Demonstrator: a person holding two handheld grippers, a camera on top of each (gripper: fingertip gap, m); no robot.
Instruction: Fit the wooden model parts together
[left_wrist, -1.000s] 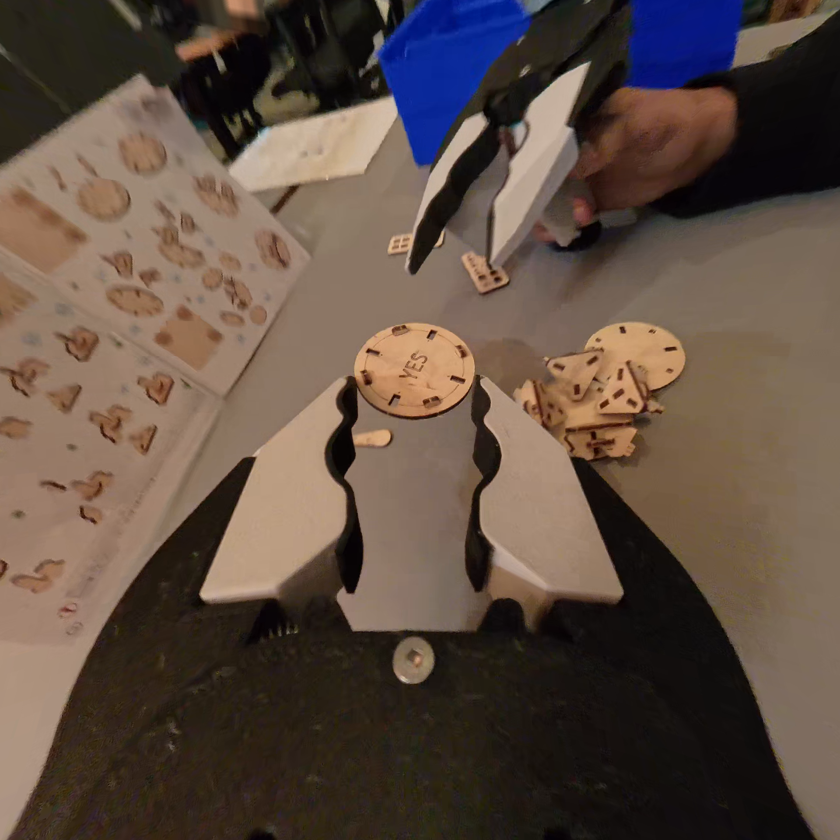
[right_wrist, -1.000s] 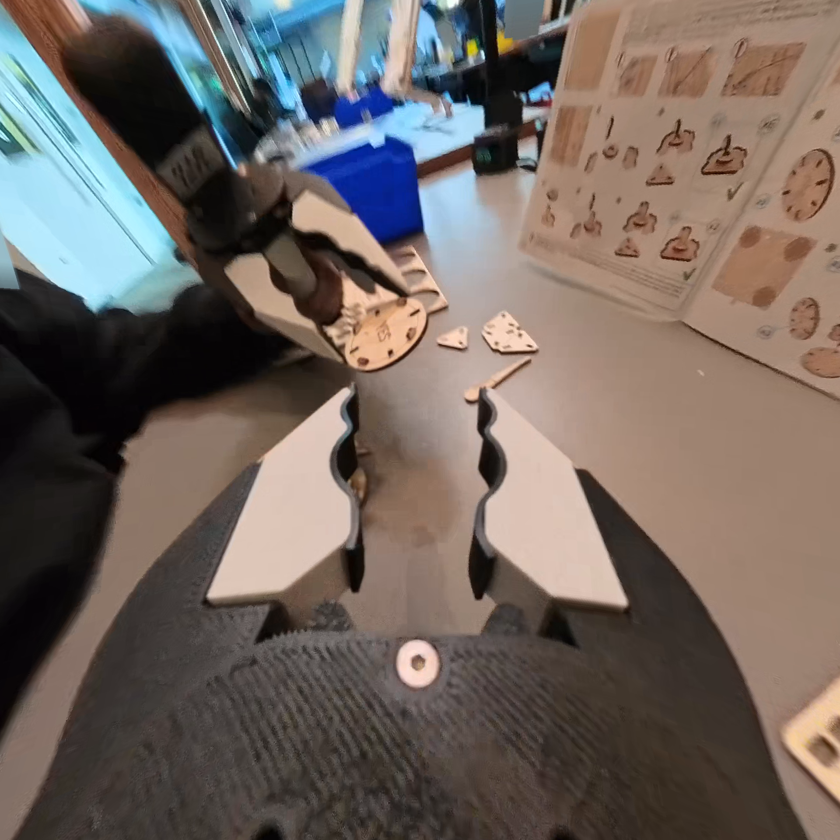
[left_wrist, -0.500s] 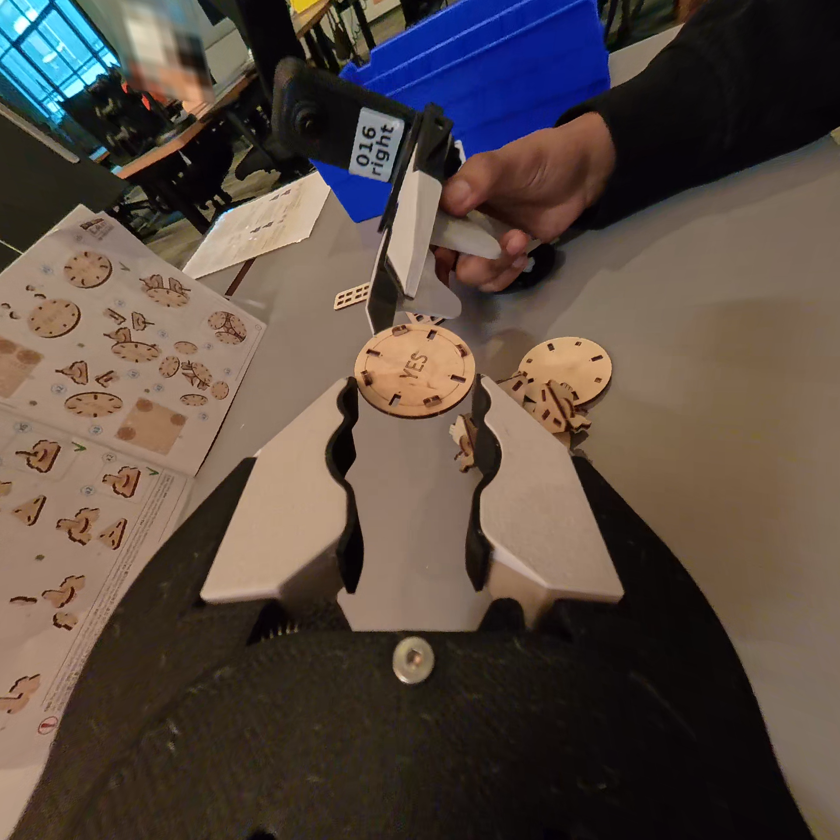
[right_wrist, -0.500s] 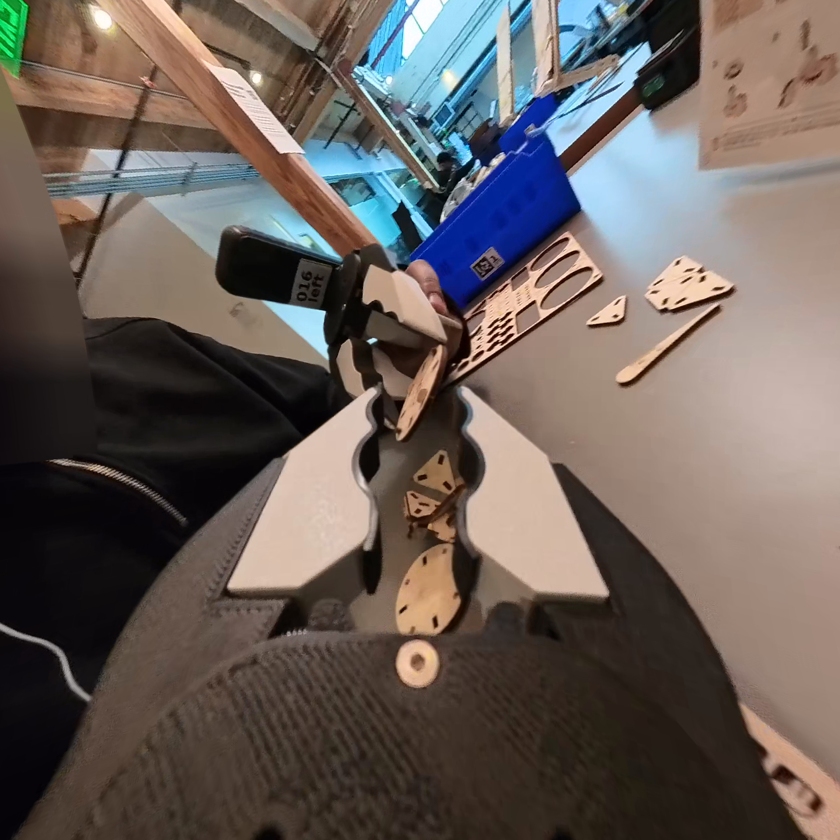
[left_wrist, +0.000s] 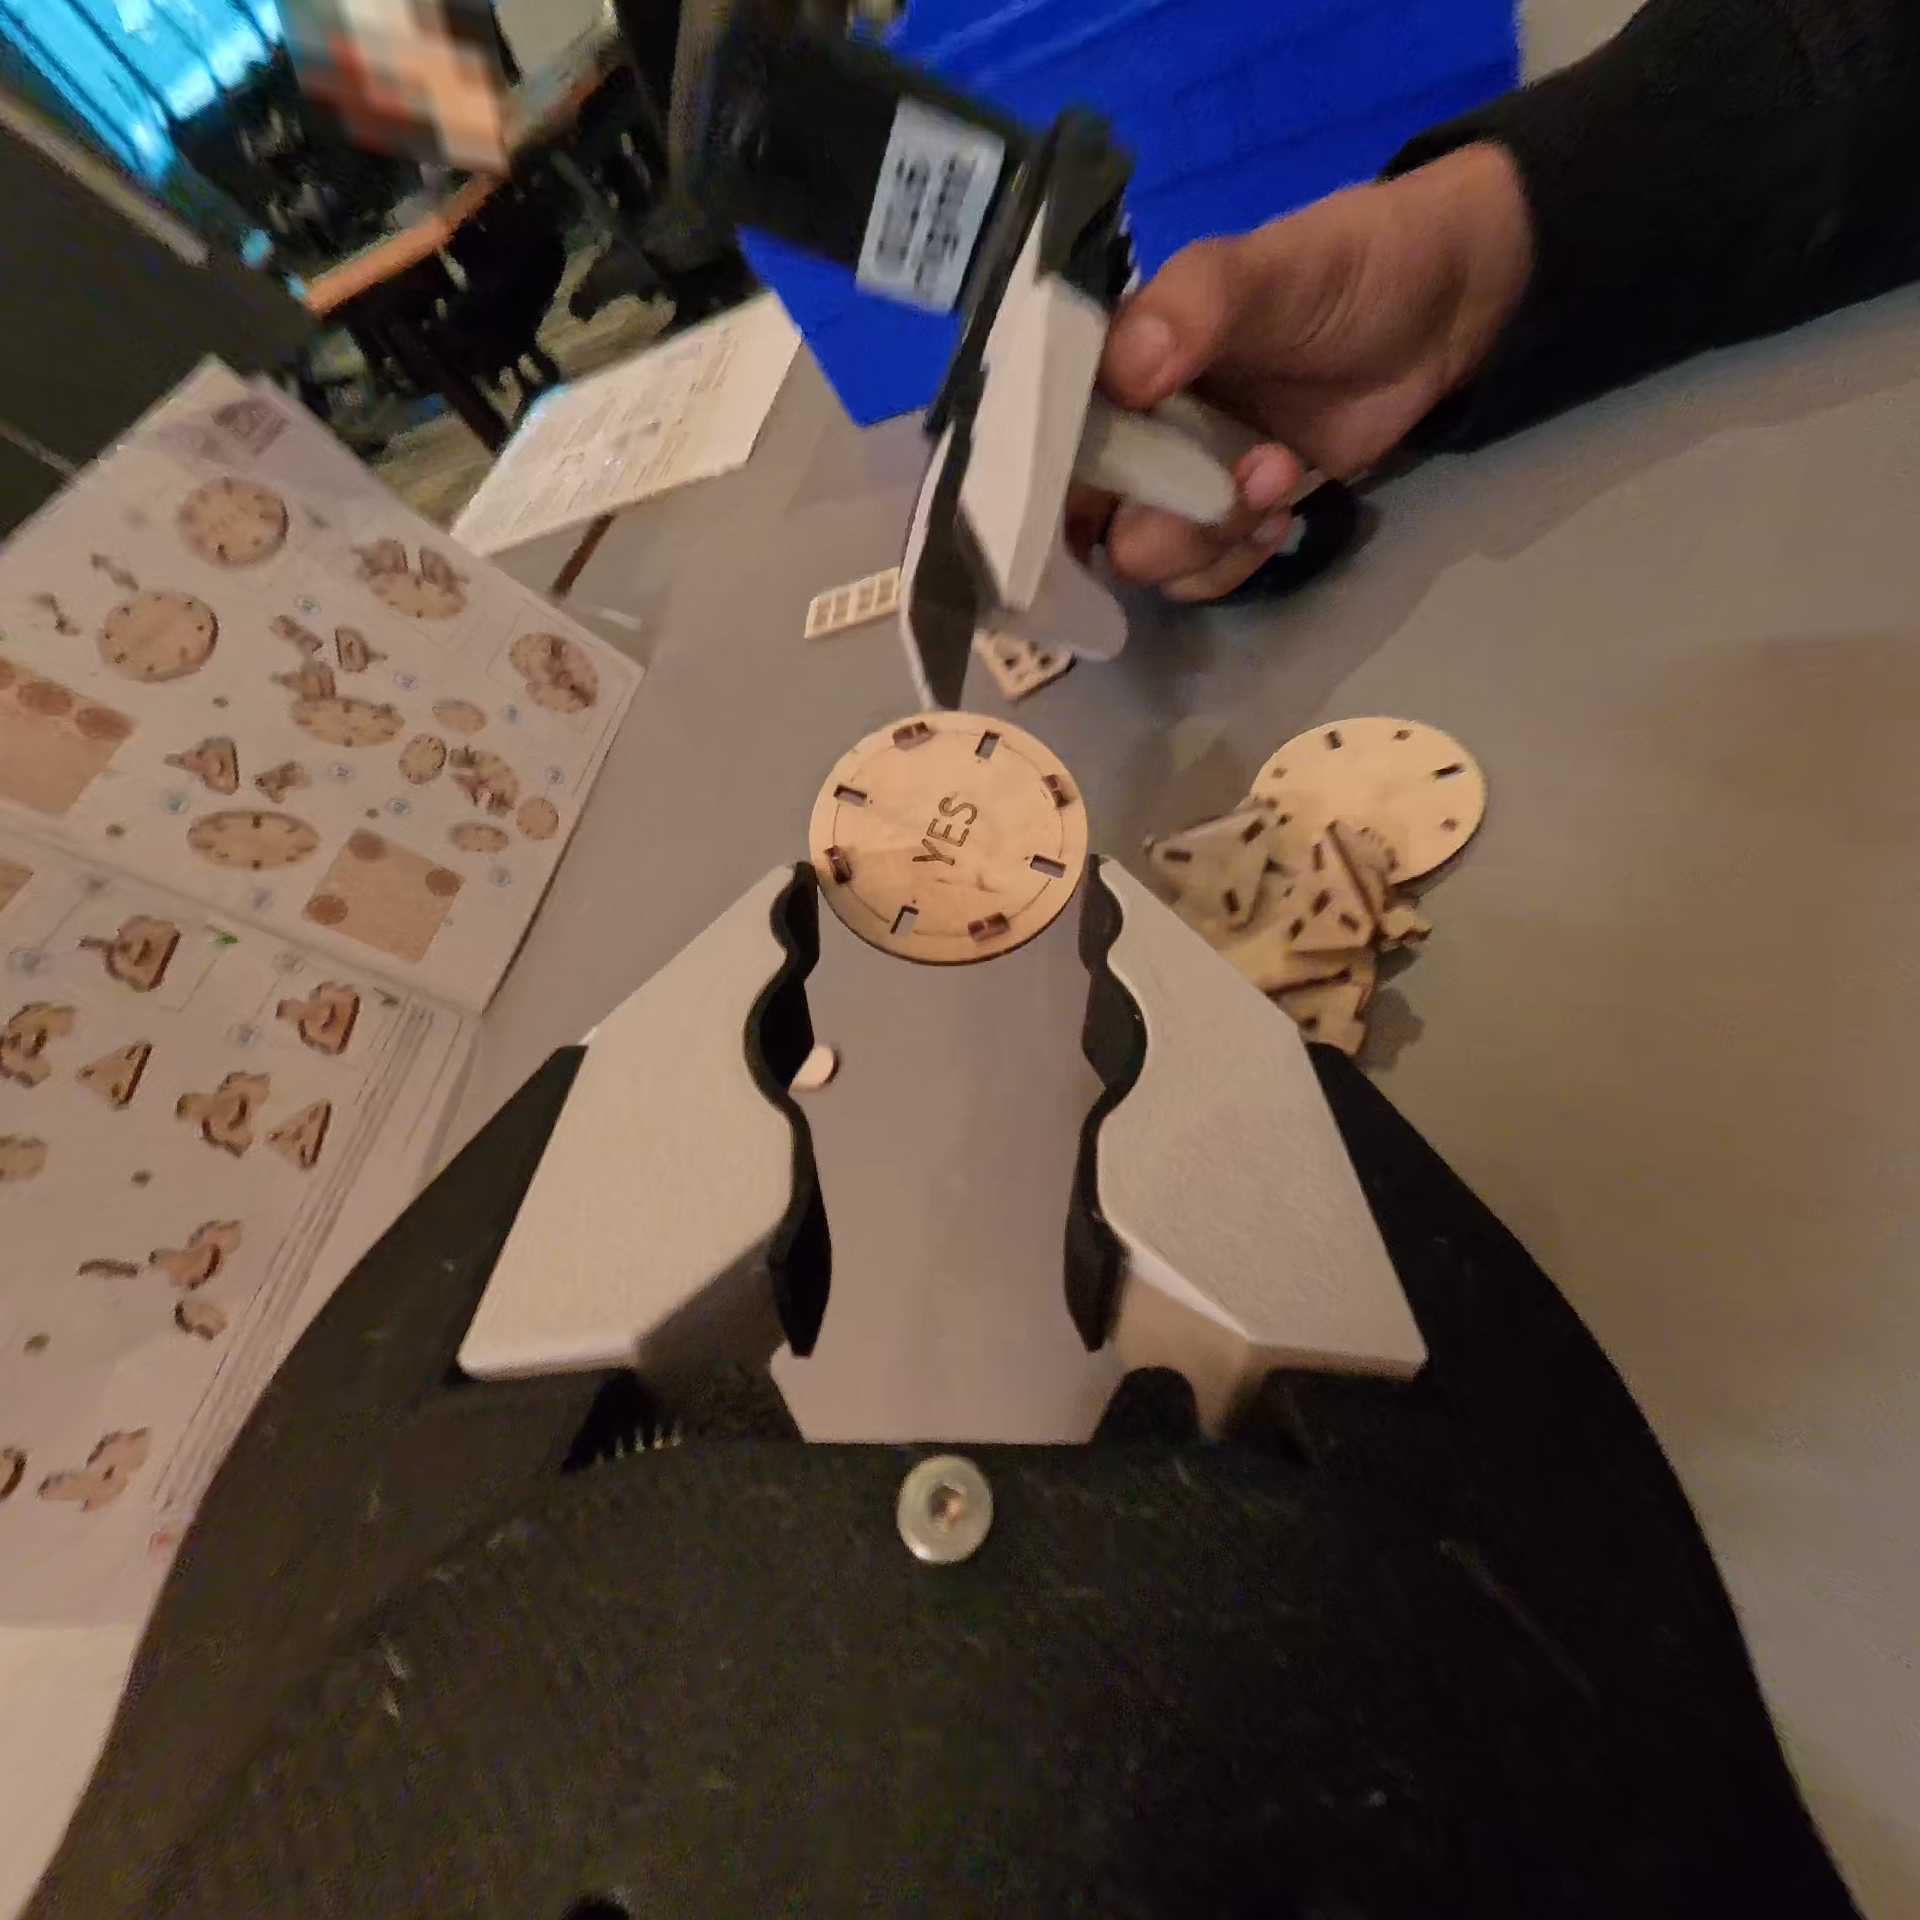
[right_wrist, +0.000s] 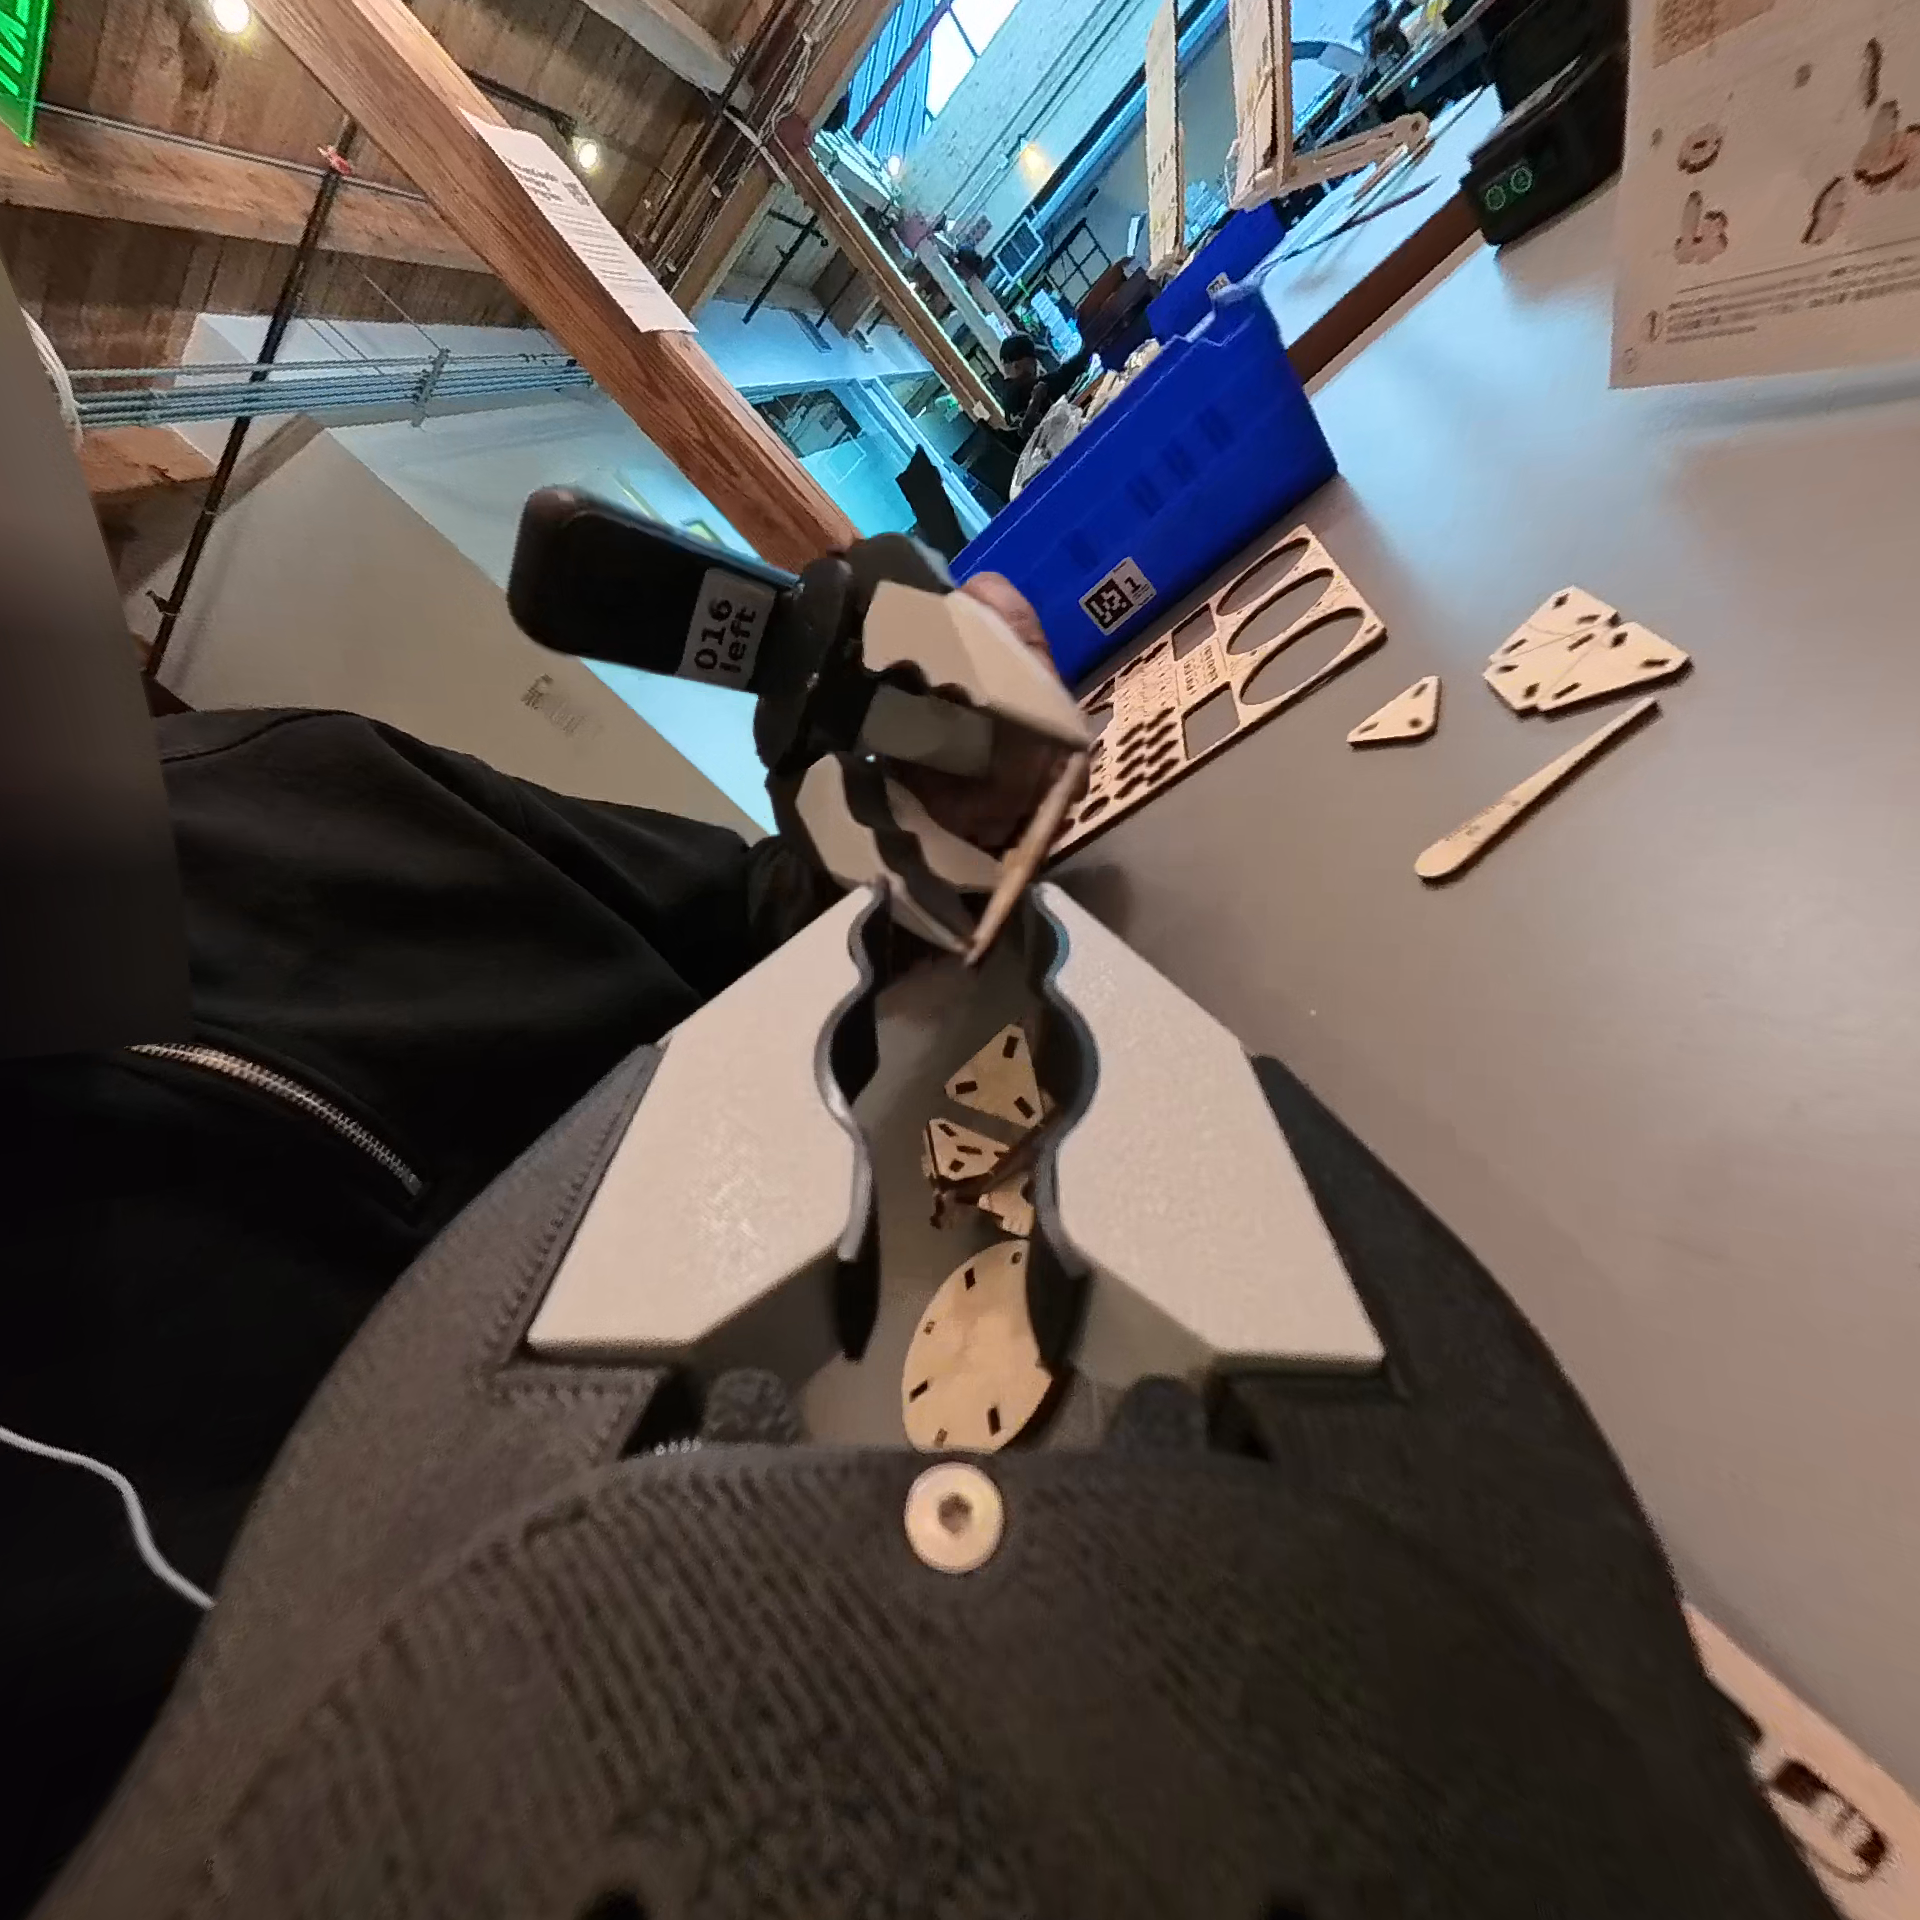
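My left gripper (left_wrist: 948, 883) is shut on a round wooden disc (left_wrist: 948, 836) with slots round its rim, one pad on each side of its edge, and holds it above the grey table (left_wrist: 1610, 1039). The right wrist view shows this disc (right_wrist: 1039, 831) edge-on in the left gripper (right_wrist: 997, 831). My right gripper (right_wrist: 956, 925) is open with its jaws narrowed and nothing in it. Its fingertips stand about the disc's edge without pressing on it. In the left wrist view the right gripper (left_wrist: 935, 665) is turned on its side just beyond the disc's far rim.
A second slotted disc (left_wrist: 1382, 790) and a heap of triangular wooden pieces (left_wrist: 1299, 925) lie right of the held disc. Instruction sheets (left_wrist: 260, 779) lie left, a blue bin (right_wrist: 1164, 478) behind. A cut-out wooden sheet (right_wrist: 1226, 665), a stick (right_wrist: 1538, 800) and flat pieces (right_wrist: 1579, 655) lie farther off. My right fingertips sit around 4 cm from my left ones. About 10 cm separates my left fingertips from the stick (right_wrist: 1538, 800).
My right gripper has narrowed its jaws, turned on its side and come from the small far pieces to the disc's rim. My left gripper has kept hold of the disc.
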